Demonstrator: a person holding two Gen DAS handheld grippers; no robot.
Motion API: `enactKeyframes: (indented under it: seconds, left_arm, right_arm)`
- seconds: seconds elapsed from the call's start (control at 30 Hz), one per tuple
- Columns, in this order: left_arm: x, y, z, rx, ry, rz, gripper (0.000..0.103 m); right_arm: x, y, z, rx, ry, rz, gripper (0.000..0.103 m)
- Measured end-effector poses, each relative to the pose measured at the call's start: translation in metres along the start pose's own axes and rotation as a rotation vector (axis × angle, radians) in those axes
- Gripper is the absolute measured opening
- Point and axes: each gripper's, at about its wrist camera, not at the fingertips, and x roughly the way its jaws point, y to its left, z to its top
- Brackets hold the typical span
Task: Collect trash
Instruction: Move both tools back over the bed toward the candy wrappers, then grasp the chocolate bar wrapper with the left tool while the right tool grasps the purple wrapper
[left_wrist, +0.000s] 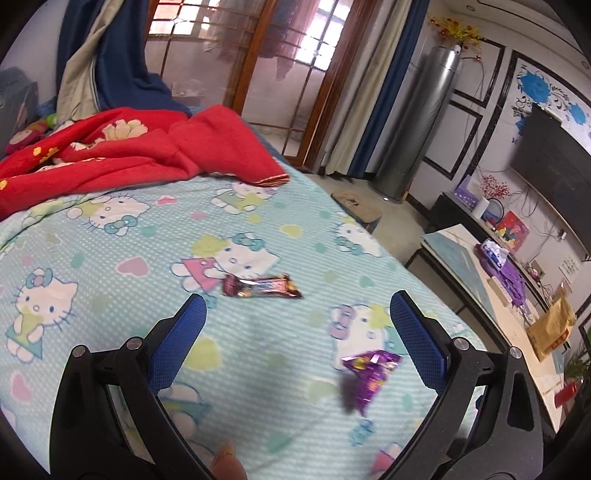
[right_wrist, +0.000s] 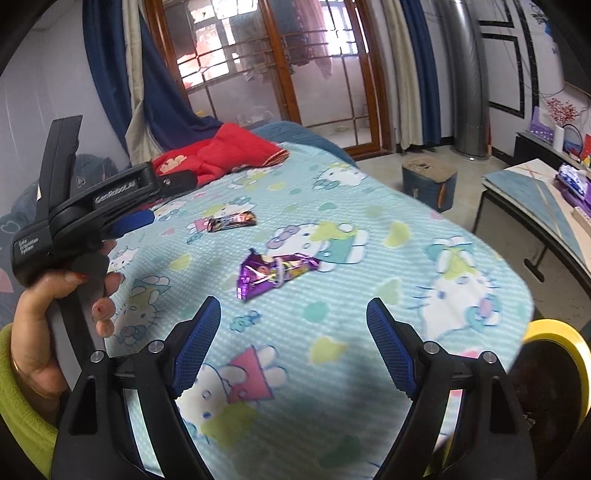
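Wrappers lie loose on the bedsheet (left_wrist: 110, 258): purple wrapper (left_wrist: 371, 369) between the left gripper (left_wrist: 295, 325) jaws, spread wide to straddle it (nothing gripped); brown wrapper (left_wrist: 260, 286) just beyond; right gripper (right_wrist: 293, 328) jaws likewise apart, empty.

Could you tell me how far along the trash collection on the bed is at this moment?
Nothing looks collected yet. Both wrappers lie on the bedsheet: the purple wrapper and the brown wrapper further back. The left gripper and right gripper are open and empty, above the sheet. Both pickups remain; a yellow-rimmed bin sits beside the bed.
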Motion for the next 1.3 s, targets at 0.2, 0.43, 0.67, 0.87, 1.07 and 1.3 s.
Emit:
enactKeyframes:
  seconds: [0.2, 0.43, 0.67, 0.87, 1.07, 1.3]
  left_arm:
    - [0.024, 0.02, 0.008, -0.005, 0.042, -0.003, 0.091]
    - [0.051, 0.032, 0.007, -0.016, 0.093, -0.023, 0.078]
    - [0.073, 0.034, 0.006, -0.022, 0.127, -0.028, 0.071]
    - [0.093, 0.032, 0.004, -0.03, 0.159, -0.017, 0.06]
    - [0.098, 0.034, 0.0, -0.035, 0.17, 0.008, 0.029]
    - [0.1, 0.03, -0.006, -0.015, 0.195, -0.022, 0.0]
  right_arm:
    - [0.034, 0.016, 0.007, 0.009, 0.035, 0.001, 0.079]
    - [0.069, 0.021, 0.015, 0.02, 0.066, -0.043, 0.079]
    - [0.092, 0.004, 0.013, 0.095, 0.124, -0.043, 0.058]
    - [0.088, -0.015, 0.009, 0.16, 0.114, -0.034, 0.02]
    - [0.078, -0.024, 0.002, 0.175, 0.099, -0.015, 0.019]
    - [0.06, -0.026, -0.012, 0.137, 0.081, -0.027, 0.018]
